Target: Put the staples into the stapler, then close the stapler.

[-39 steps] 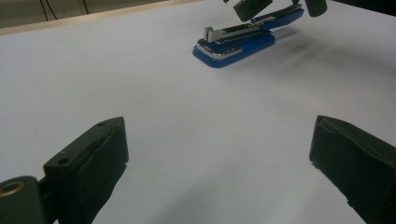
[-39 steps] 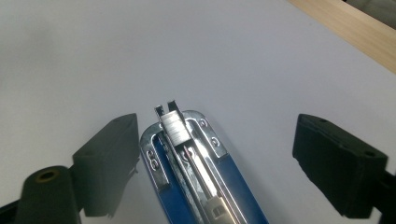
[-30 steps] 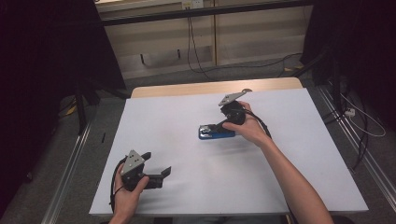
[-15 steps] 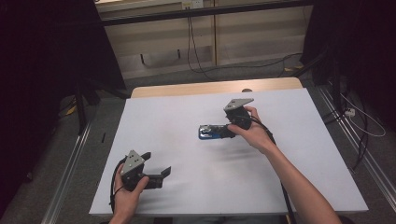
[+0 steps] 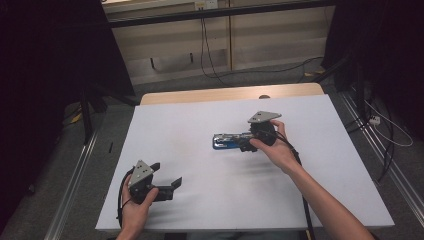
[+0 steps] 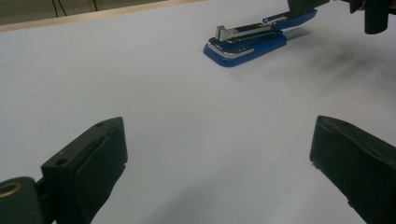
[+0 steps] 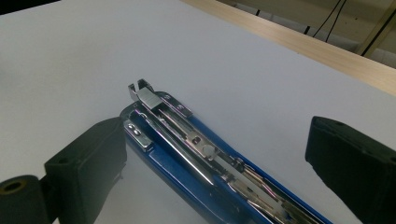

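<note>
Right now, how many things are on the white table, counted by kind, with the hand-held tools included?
Blue stapler: 1
Hand-held tools, left claw and right claw: 2
Total: 3

**Hand-held grippers and bare forearms**

Left gripper (image 5: 167, 186): black body, grey three-cornered plate on top, two blocky black jaws with matte pads (image 6: 100, 161); a brass-coloured bushing sits at the base of one jaw, and small screw holes mark the jaw tops. Right gripper (image 5: 245, 143): same black build and grey plate, black cable (image 5: 304, 200) trailing along the forearm. Both forearms are bare, no sleeves.
</note>
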